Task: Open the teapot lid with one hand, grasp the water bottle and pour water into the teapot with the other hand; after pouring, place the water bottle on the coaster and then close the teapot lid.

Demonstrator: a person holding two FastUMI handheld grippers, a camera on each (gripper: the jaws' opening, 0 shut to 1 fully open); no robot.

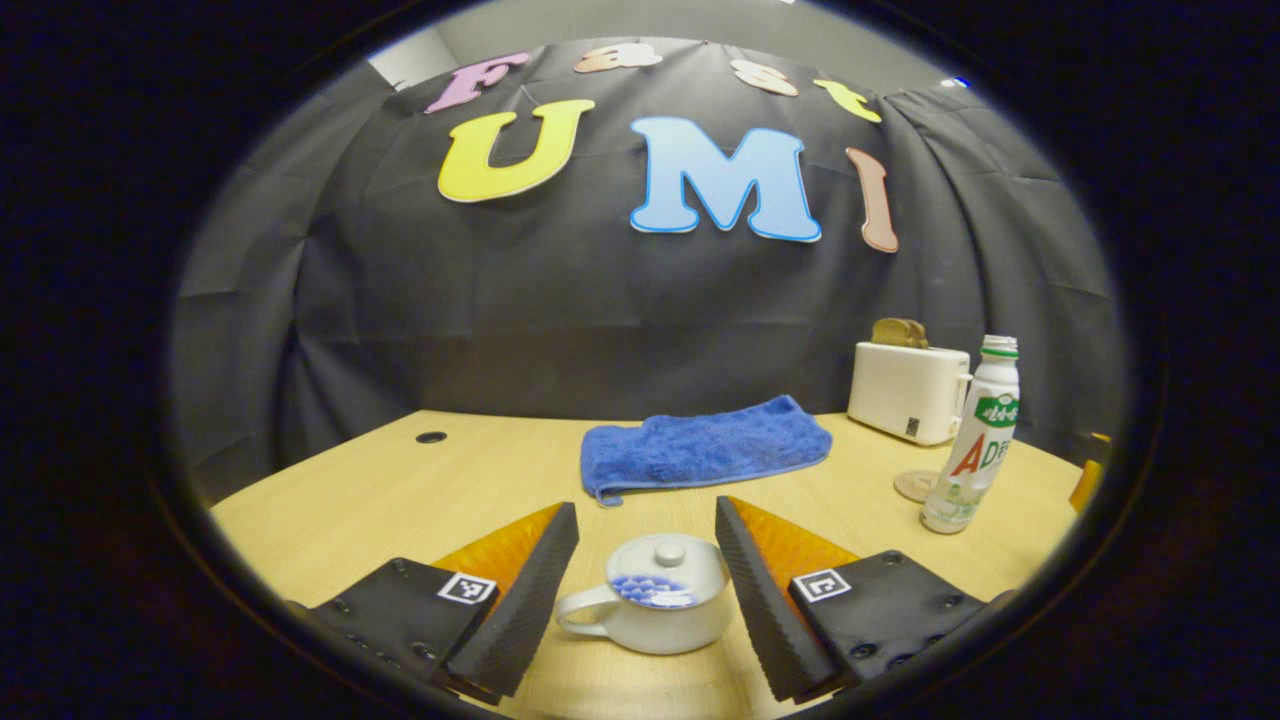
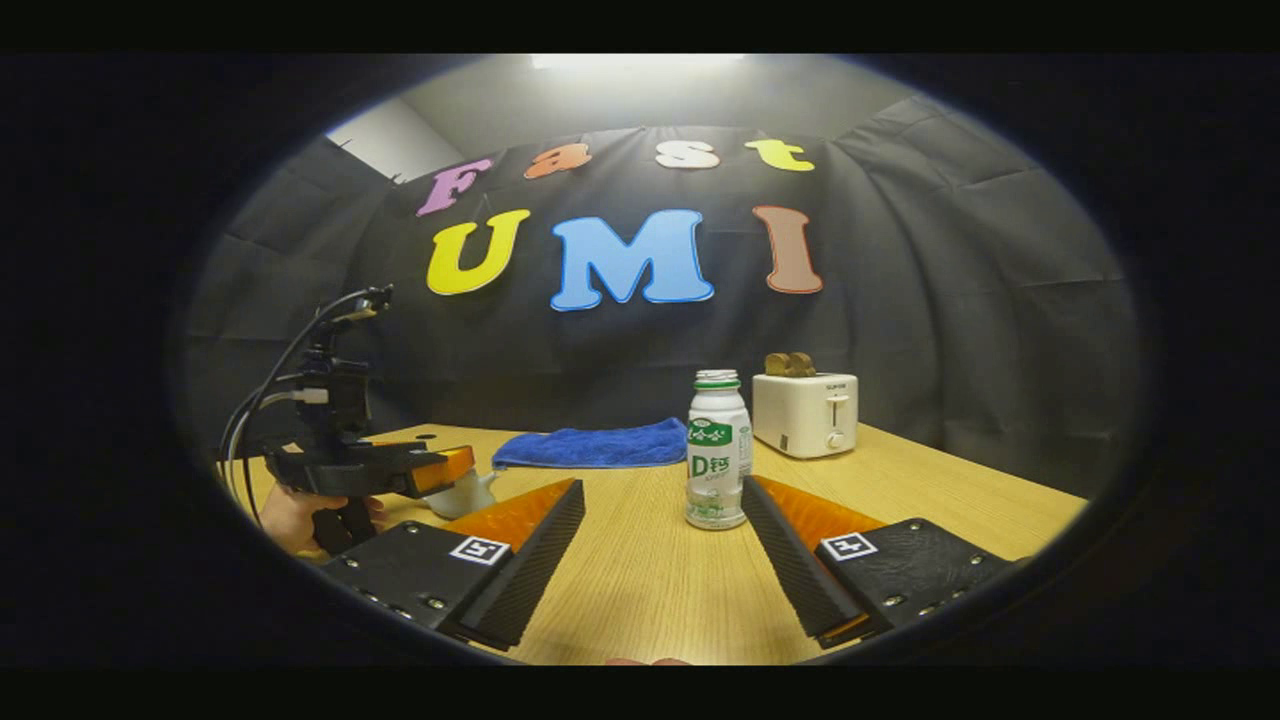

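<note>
White china sits right between the left gripper [image 1: 647, 560] fingers, spread wide and clear of the teapot [image 1: 645, 605], whose lid [image 1: 668, 563] is on. Just beyond the teapot lies a blue towel [image 1: 703, 447]. The right gripper [image 2: 663, 545] gapes wide too, the water bottle [image 2: 718, 450] upright just ahead, a toaster [image 2: 806, 412] behind it.

Both views low over the table [image 1: 400, 490], facing the back wall, sharing bottle [image 2: 717, 450] and toaster [image 2: 805, 412]
</note>
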